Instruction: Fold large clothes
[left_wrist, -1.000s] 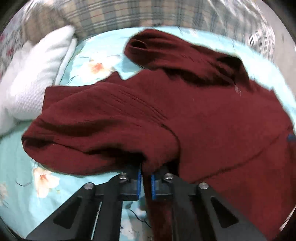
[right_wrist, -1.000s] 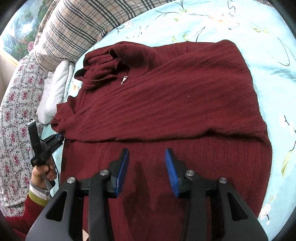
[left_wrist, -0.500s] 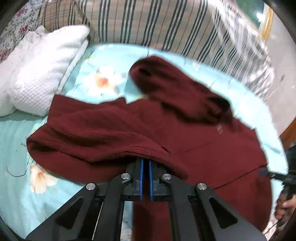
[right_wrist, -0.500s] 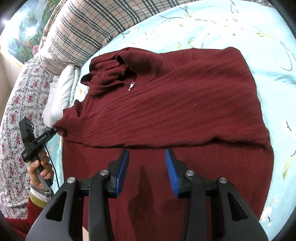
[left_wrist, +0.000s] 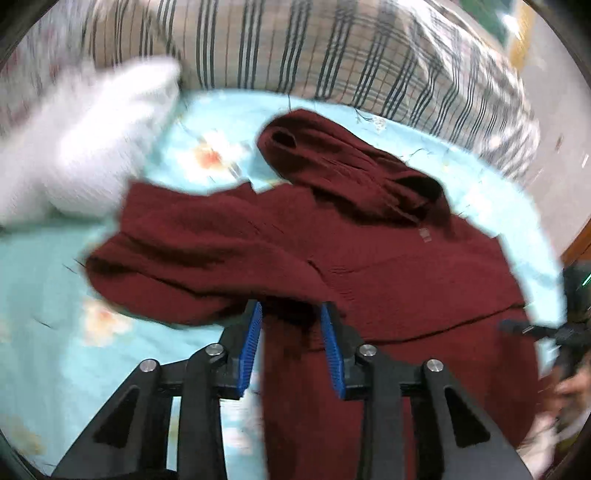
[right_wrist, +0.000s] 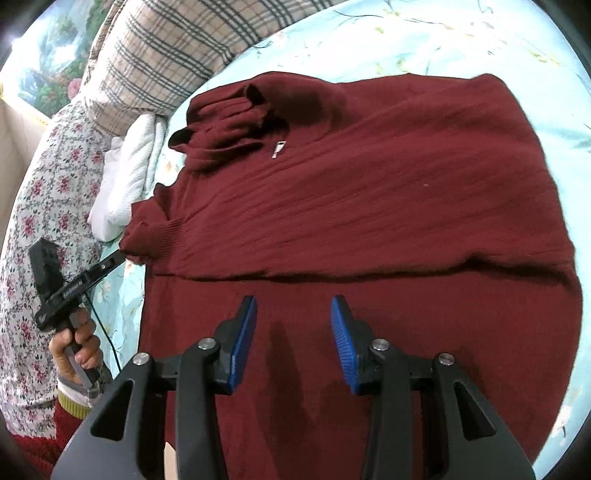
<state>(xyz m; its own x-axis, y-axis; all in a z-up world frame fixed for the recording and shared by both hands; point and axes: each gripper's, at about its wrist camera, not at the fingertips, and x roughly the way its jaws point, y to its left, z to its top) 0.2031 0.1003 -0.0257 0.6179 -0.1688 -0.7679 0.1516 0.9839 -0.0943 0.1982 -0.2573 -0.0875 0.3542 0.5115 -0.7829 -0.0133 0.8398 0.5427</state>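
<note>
A dark red knit sweater (right_wrist: 369, 206) lies spread on the bed, its collar (right_wrist: 225, 122) bunched at the far end and one sleeve folded across the body. My left gripper (left_wrist: 291, 328) hovers just short of the folded sleeve's cuff (left_wrist: 192, 280). Its jaws are opening and the blue pads press on nothing, with only cloth lying beneath them. In the right wrist view the left gripper (right_wrist: 114, 258) has its tip beside that cuff (right_wrist: 155, 236). My right gripper (right_wrist: 293, 306) hangs over the sweater's lower part, its jaws opening with nothing between them.
A plaid pillow (right_wrist: 162, 55) and a white knitted blanket (right_wrist: 125, 184) lie at the head of the bed. The light blue floral sheet (right_wrist: 461, 44) shows around the sweater. A flowered cloth (right_wrist: 40, 206) borders the left side, where a hand (right_wrist: 75, 343) holds the left gripper.
My left gripper was shut on the sleeve cuff and has let it go, its jaws now apart, and it has drawn back and upward. The right gripper's jaws stand slightly wider.
</note>
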